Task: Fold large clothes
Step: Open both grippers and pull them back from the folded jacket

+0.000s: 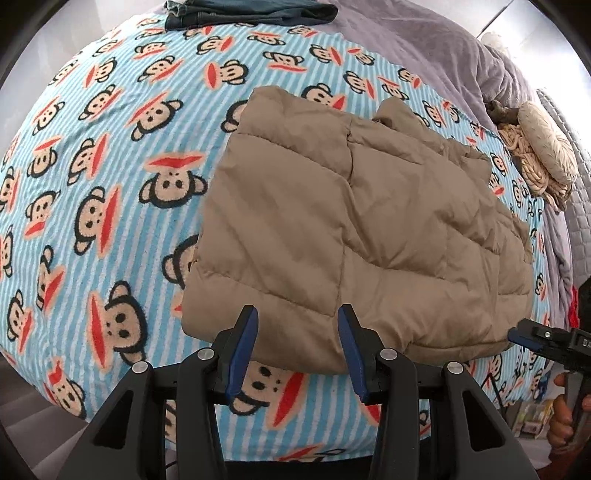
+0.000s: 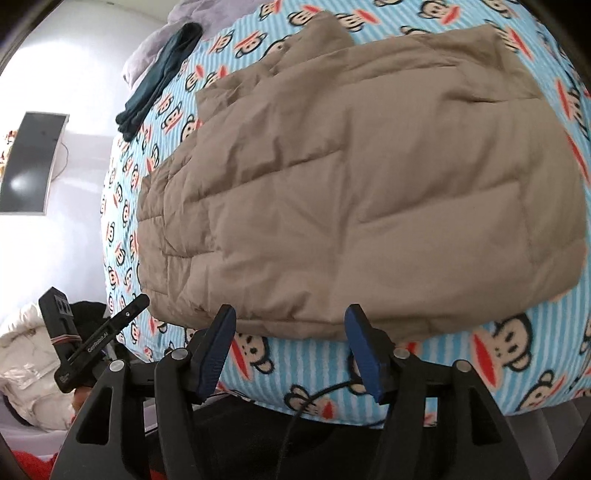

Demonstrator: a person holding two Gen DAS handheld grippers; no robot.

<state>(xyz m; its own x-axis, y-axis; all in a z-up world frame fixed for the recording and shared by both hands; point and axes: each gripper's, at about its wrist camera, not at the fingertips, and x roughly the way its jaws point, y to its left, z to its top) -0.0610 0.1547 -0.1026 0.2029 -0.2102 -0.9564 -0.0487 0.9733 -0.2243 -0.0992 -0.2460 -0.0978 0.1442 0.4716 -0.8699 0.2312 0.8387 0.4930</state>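
A tan quilted puffer jacket [image 1: 351, 229] lies folded into a compact block on a blue striped blanket with monkey faces [image 1: 92, 166]. It also fills the right wrist view [image 2: 369, 184]. My left gripper [image 1: 298, 314] is open and empty, its blue-padded fingers just over the jacket's near edge. My right gripper [image 2: 290, 314] is open and empty at the jacket's near edge. The right gripper also shows at the right edge of the left wrist view [image 1: 517, 334]; the left gripper shows at the lower left of the right wrist view [image 2: 142, 299].
Folded dark jeans [image 1: 251, 13] lie at the blanket's far edge. A grey duvet [image 1: 424, 40] and a cream knitted item [image 1: 543, 151] lie to the right. A dark garment [image 2: 162, 74], a monitor [image 2: 29, 162] on the wall and a white jacket [image 2: 26, 369] lie left.
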